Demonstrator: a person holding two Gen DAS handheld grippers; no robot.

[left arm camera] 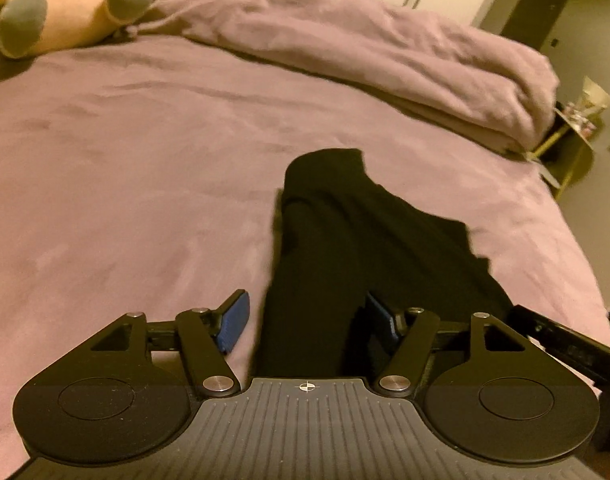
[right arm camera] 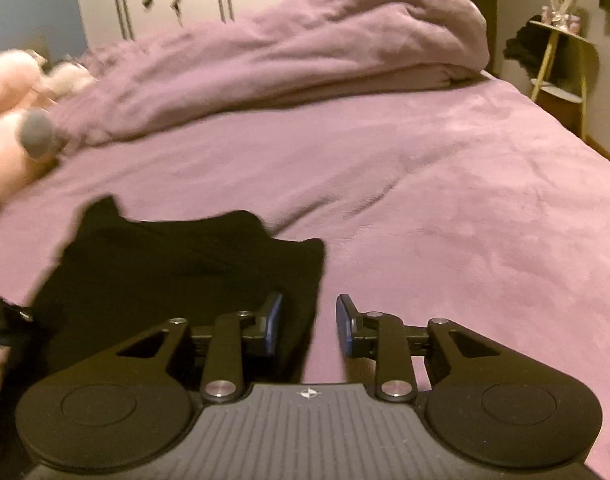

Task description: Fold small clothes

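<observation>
Black garment [left arm camera: 369, 240] lies on the purple bed cover [left arm camera: 125, 160], long axis running away from both grippers toward the rumpled duvet [left arm camera: 385, 52]; its near end reaches in between the spread fingers of the left gripper [left arm camera: 305, 320], which are released and clamp nothing. Right gripper [right arm camera: 309, 322] is likewise parted and empty, with the garment's right edge just inside its left pad and bare cover ahead of the rest of the gap. Judgement: left gripper is better placed, needing only to close on the near hem, while the right must shift leftward first.
</observation>
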